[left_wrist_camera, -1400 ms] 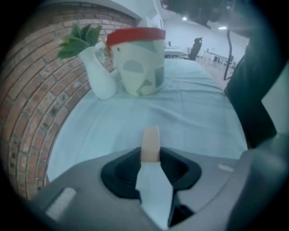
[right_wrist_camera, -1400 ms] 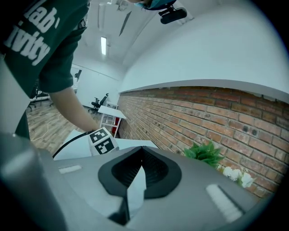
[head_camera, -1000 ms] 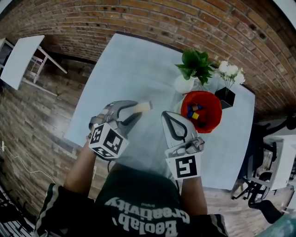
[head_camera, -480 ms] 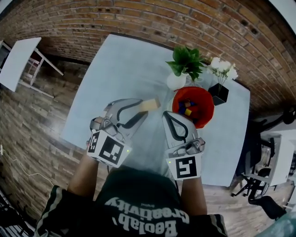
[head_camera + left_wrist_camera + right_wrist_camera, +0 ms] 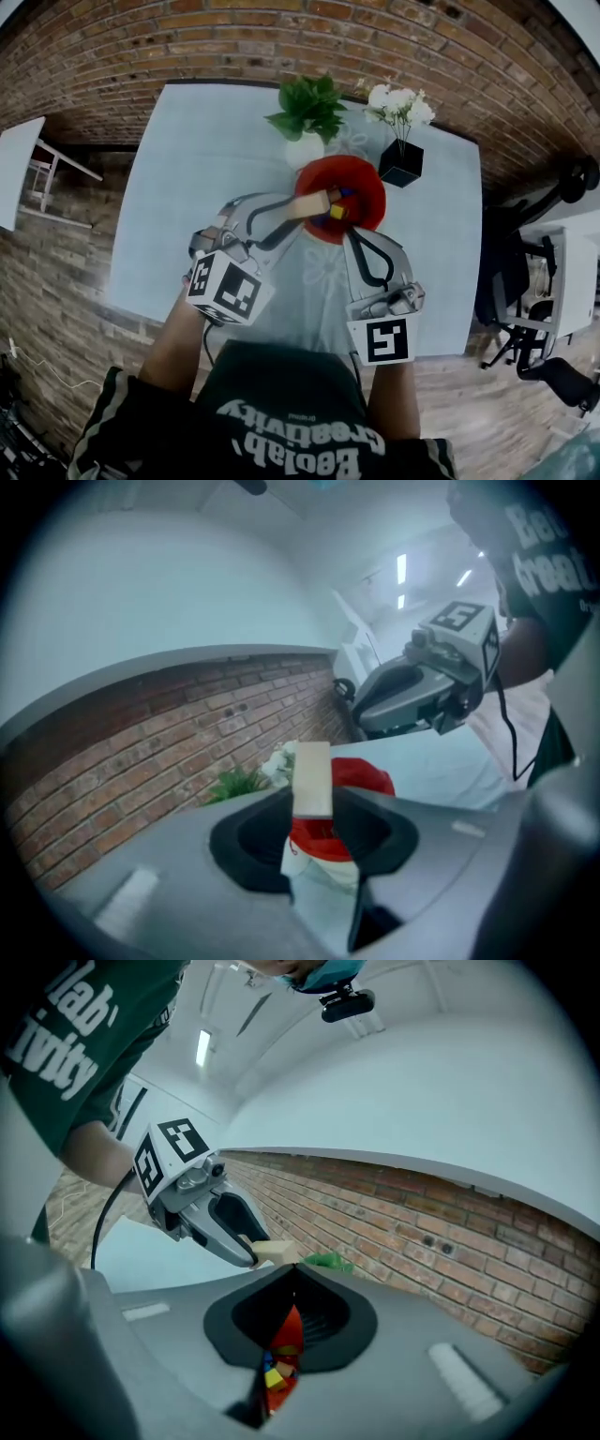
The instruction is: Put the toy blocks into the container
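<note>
Left gripper [image 5: 298,208] is angled in toward the right and pinches a tan block [image 5: 314,202] by one end. The block's long axis runs on past the jaw tips, so its free end hangs over the near-left rim of the red bowl [image 5: 373,186], which sits by the far edge of the tabletop [image 5: 197,150]. I'd say it's basically at the drop spot — a touch more reach, then let go. Right gripper [image 5: 354,236] sits just on the near side of the bowl, jaws pressed together on nothing, pointing at the blocks [image 5: 335,210] inside.
</note>
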`<state>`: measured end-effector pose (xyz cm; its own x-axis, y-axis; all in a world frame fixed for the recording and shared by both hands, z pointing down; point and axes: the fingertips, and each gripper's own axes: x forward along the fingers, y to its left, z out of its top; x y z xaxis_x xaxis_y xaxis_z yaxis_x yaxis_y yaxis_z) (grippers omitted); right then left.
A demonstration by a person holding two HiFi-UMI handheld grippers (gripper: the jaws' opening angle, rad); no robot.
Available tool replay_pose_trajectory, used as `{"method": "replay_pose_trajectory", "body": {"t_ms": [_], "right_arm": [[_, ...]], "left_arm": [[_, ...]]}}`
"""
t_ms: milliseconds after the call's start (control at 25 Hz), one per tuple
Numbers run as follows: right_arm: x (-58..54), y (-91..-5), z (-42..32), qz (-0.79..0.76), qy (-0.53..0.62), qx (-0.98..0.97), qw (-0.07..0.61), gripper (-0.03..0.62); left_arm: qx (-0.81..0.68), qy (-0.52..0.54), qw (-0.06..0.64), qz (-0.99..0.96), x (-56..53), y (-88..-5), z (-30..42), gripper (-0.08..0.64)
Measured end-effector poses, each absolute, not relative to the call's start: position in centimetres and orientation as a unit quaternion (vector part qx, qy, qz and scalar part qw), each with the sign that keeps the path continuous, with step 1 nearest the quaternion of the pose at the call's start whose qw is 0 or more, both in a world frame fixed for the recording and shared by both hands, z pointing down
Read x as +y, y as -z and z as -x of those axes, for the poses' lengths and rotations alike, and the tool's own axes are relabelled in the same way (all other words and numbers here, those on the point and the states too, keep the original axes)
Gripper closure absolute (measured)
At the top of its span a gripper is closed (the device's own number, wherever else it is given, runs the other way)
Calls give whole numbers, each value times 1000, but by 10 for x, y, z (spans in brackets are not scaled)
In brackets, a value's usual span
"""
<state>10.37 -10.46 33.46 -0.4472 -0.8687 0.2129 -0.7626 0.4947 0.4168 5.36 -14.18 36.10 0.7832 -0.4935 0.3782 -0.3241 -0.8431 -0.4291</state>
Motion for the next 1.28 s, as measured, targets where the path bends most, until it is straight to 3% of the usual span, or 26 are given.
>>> {"method": "replay_pose_trajectory", "body": {"t_ms": [200,240,280,320,520,640,800,960,1280], "right_arm": [[-101,-338,-129,-499,122,-833,204,586],[-100,-337,-134,-503,122,-831,204,586],[-99,-337,-139,-506,121,-829,204,586],[-98,-337,-143,-509,120,-827,204,586],[-94,-340,-156,-518,118,-823,202,586],[-94,-340,-157,-518,118,-823,201,586],[-92,-334,-146,-508,126,-830,194,586],[-95,-331,-124,-487,133,-844,181,586],[-98,-313,-62,-437,151,-875,145,586]], "left_arm": [[200,274,179,923,-157,-389,-98,419],[192,279,180,924,-159,-394,-109,378],[185,284,181,923,-160,-398,-118,285],[180,287,181,923,-160,-401,-125,264],[174,288,170,926,-157,-406,-137,258],[178,287,172,925,-155,-404,-135,302],[205,265,180,925,-149,-383,-122,455],[245,229,167,927,-141,-365,-96,558],[323,172,183,912,-110,-313,-27,558]]}}
